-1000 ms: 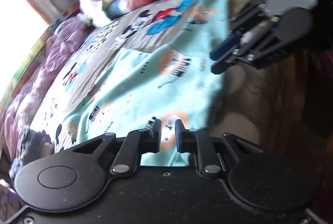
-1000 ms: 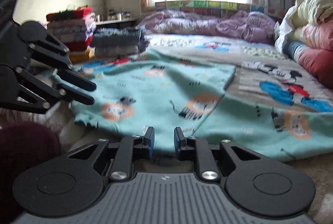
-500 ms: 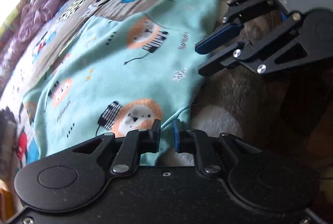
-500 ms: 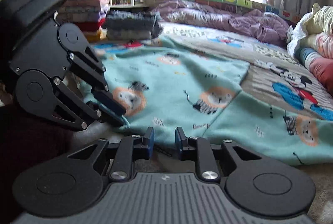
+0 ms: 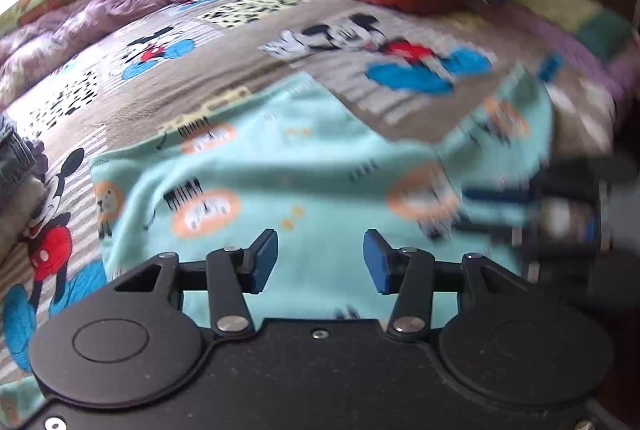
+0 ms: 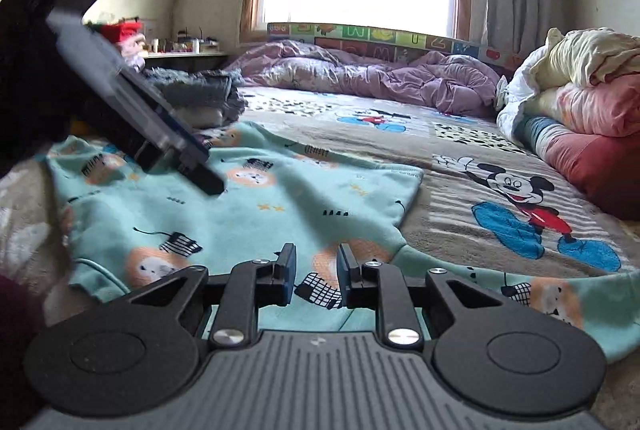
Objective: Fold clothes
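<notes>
Hovering: we hold both grippers over the garment.
Left gripper [image 5: 320,262]: fingers wide apart, lower centre of our view.
Right gripper [image 6: 316,278]: fingers slightly apart, gripping nothing.
Garment [image 6: 248,214]: teal, spread on the bed [image 6: 460,186], centre frame.

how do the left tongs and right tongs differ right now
The left tongs stand wide open, with a broad gap between the blue pads; the right tongs are open too, but the gap is much narrower. The left tongs have a plain black body, the right tongs a ribbed grey one. Both hang over the teal lion-print garment spread on the bed, and neither grips it.
</notes>
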`<state>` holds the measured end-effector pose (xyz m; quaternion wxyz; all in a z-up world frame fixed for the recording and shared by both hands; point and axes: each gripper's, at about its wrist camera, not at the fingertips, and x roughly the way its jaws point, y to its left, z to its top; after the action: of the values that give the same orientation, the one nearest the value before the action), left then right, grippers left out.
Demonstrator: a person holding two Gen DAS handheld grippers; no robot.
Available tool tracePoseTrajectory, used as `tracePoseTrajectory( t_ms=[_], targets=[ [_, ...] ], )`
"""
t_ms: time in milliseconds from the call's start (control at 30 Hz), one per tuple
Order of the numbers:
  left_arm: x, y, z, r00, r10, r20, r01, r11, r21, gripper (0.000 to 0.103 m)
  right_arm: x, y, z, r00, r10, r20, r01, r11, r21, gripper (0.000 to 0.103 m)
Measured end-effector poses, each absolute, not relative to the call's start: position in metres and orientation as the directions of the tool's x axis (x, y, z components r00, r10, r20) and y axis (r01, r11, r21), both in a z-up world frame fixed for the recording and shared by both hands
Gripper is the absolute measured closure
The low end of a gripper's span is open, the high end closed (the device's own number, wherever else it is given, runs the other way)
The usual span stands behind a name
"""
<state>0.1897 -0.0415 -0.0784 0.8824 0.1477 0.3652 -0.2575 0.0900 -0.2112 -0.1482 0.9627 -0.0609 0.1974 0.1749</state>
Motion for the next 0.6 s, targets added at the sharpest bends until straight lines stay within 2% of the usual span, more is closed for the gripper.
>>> tracePoseTrajectory(
  t_ms=[333, 600],
  targets=[
    [0.287, -0.084, -0.069, 0.598, -0.399, -0.695, 0.516, 0.855, -0.047, 0.057, 0.114, -0.201, -0.162, 0.805, 0.315, -0.503, -0.383, 0.923, -0.036, 0.08],
    [0.352, -0.12, -0.086, 0.549, -0.438, -0.712, 0.458, 0.87, -0.182, 0.057, 0.115, -0.206, -0.166, 0.779, 0.341, -0.525, -0.399, 0.917, 0.004, 0.079]
  ],
)
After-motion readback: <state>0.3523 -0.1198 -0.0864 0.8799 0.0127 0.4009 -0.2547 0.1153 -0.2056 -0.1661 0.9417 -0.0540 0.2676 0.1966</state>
